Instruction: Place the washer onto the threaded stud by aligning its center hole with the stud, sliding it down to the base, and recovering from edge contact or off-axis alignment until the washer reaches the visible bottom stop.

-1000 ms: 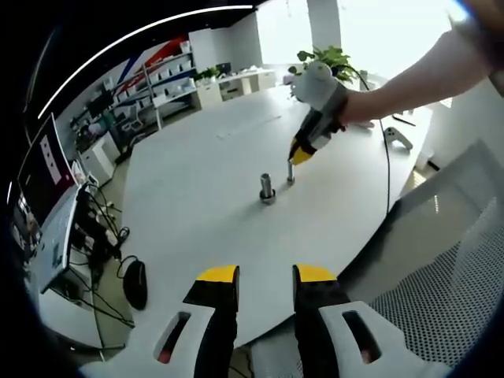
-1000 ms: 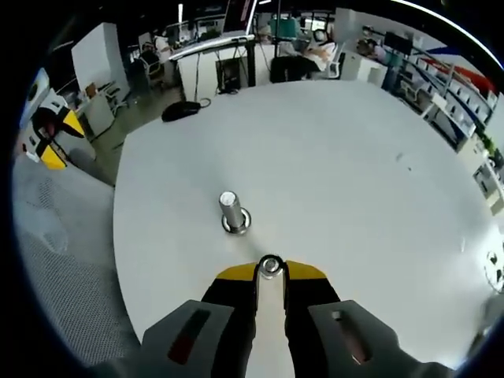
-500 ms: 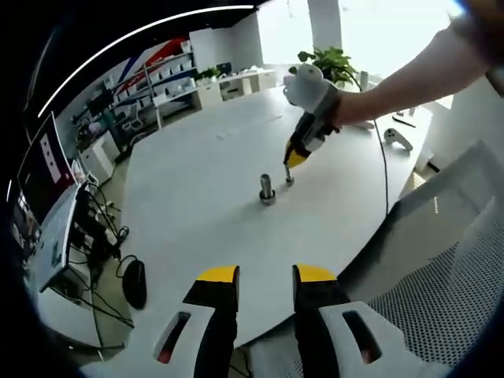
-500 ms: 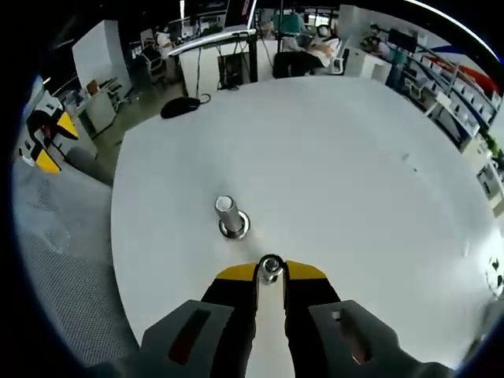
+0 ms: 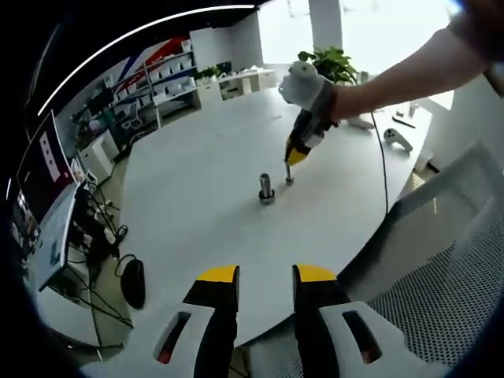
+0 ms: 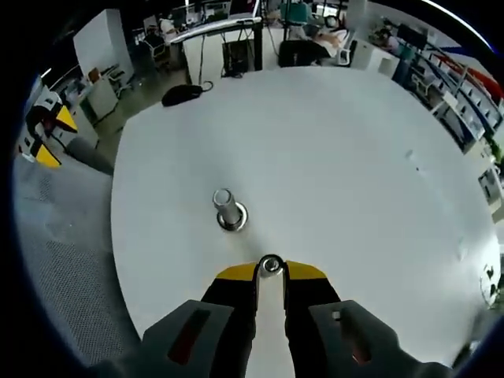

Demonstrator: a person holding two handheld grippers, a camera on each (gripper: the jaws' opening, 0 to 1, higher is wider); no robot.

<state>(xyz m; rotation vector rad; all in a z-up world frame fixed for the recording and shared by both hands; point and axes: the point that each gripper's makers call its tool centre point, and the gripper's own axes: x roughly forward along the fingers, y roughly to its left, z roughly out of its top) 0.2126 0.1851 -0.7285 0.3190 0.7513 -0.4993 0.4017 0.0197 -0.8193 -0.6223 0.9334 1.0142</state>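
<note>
white round table [image 5: 197,197], potted plant [image 5: 327,61], mesh chair [image 5: 441,276]

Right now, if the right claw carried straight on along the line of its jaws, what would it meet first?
Probably the threaded stud, standing slightly left of that line on the white table. The right claw, shut on the washer, may instead pass just beside or above it and meet the tabletop; depth is unclear.

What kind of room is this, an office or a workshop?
Probably an open-plan office or lab: a large white table, shelving units along the wall, a potted plant by bright windows, and a mesh chair beside the table.
</note>
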